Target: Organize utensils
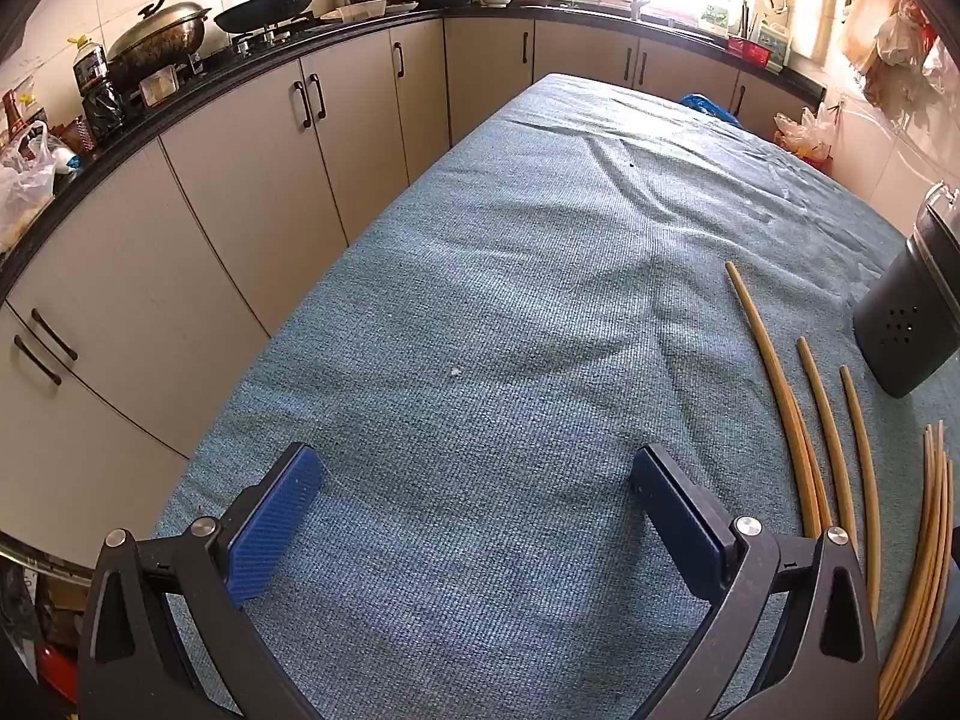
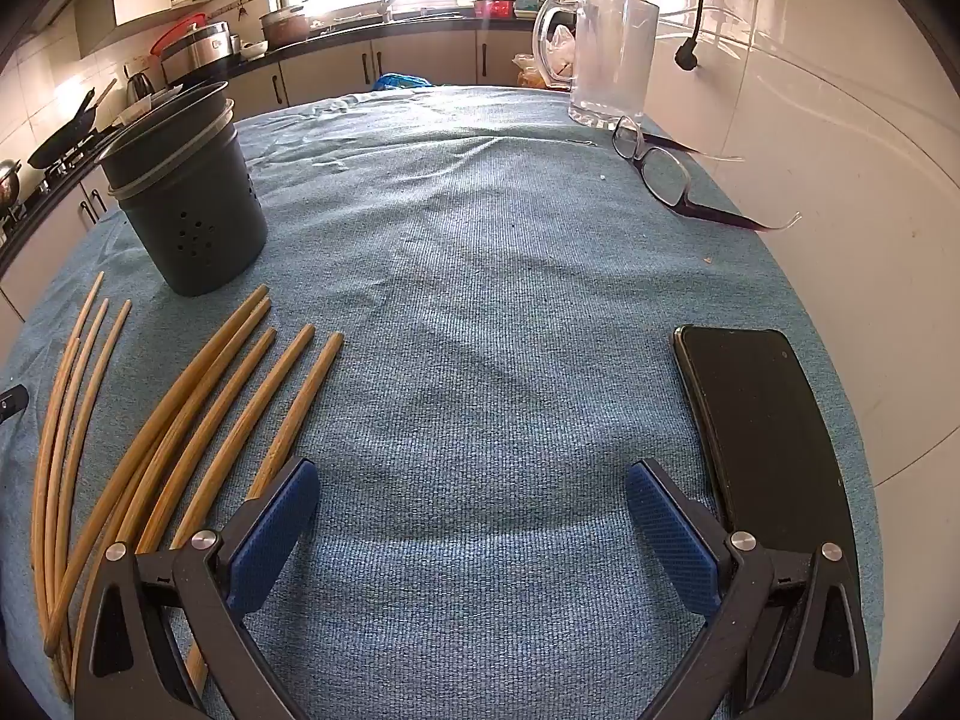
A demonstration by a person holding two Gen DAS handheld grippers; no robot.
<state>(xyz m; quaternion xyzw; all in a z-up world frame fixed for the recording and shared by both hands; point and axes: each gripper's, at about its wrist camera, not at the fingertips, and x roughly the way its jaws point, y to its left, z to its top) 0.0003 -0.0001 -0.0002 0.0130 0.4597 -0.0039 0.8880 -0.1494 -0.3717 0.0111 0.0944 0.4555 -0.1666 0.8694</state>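
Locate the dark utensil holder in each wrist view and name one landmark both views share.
Left wrist view: the dark utensil holder stands at the right edge, partly cut off, beyond the chopsticks.
Right wrist view: the holder stands upper left, just beyond the chopsticks.
Shared landmark: the blue tablecloth under everything; the bright window also shows in both.

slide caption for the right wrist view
Open right gripper above blue cloth; chopsticks beside dark holder.
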